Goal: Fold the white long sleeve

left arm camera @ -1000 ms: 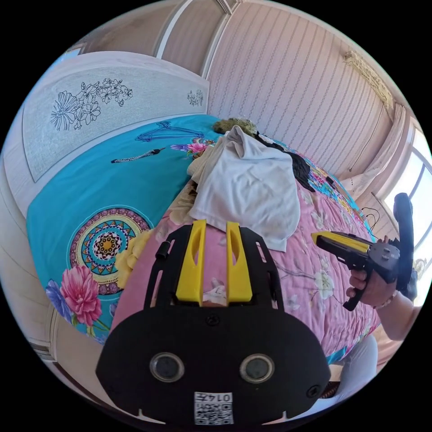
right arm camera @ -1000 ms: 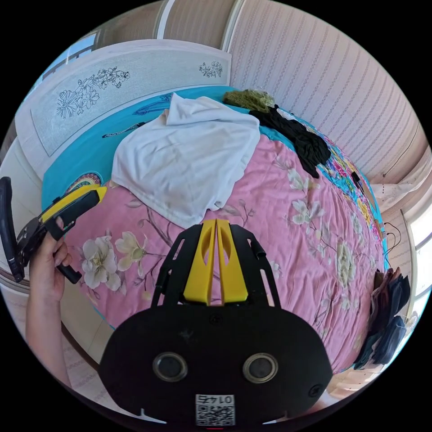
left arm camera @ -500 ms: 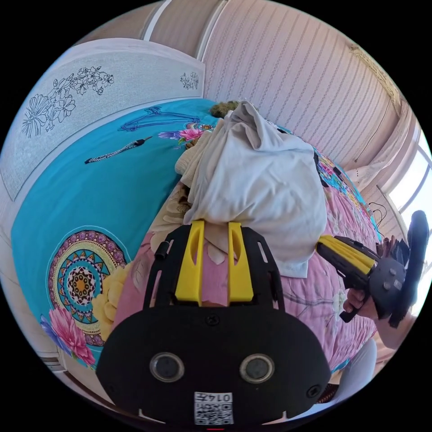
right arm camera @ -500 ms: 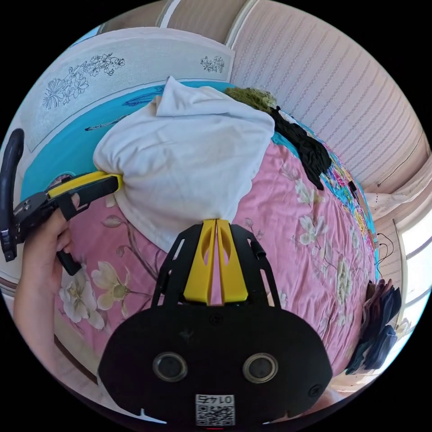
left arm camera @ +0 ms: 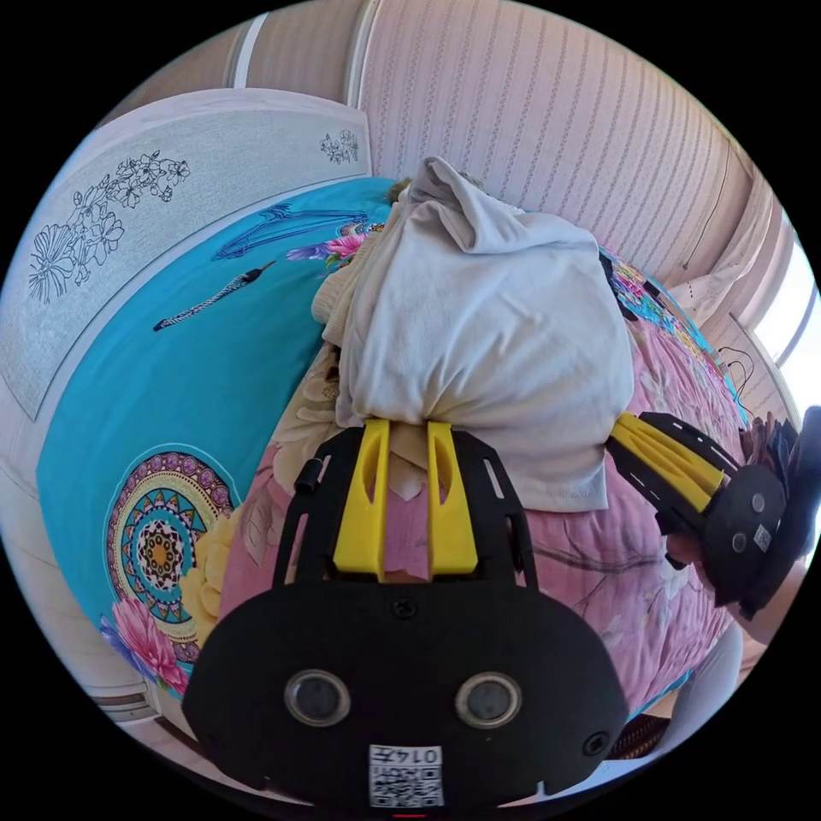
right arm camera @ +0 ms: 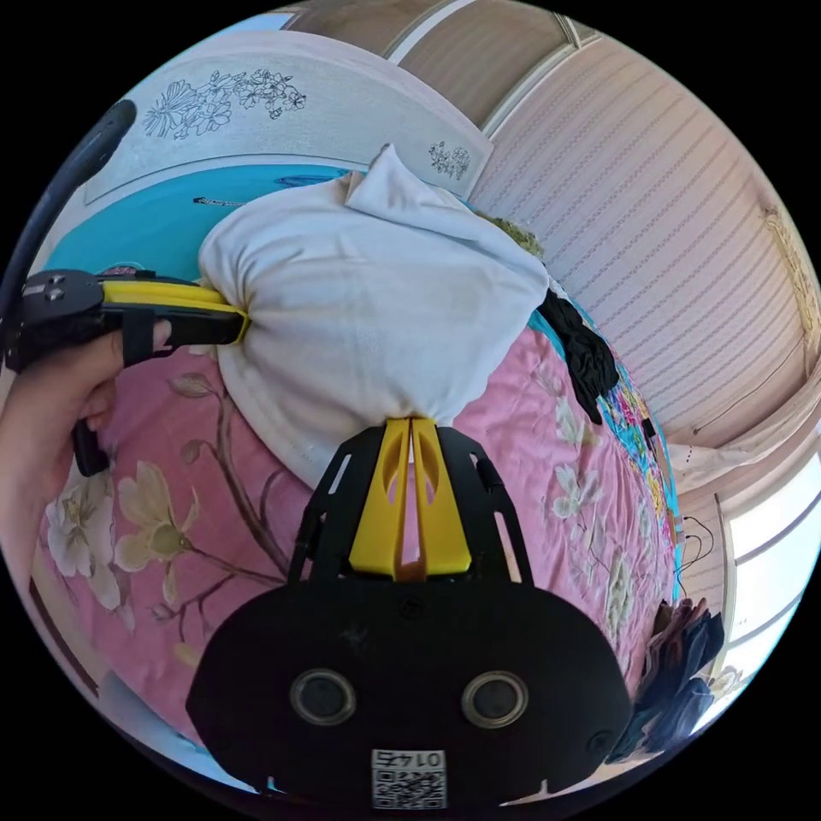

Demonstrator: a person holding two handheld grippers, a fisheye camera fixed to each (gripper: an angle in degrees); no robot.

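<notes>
white long sleeve (right arm camera: 368, 308) bunched, stretched between hand-held grippers

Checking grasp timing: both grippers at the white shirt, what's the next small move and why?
Probably close the left gripper on the shirt edge. In the left gripper view its jaws stand apart with the bunched edge at their tips, so nothing is pinched there yet. The right gripper has its jaws together at the shirt's edge. With both ends held, the shirt could be lifted off the pink quilt.
</notes>
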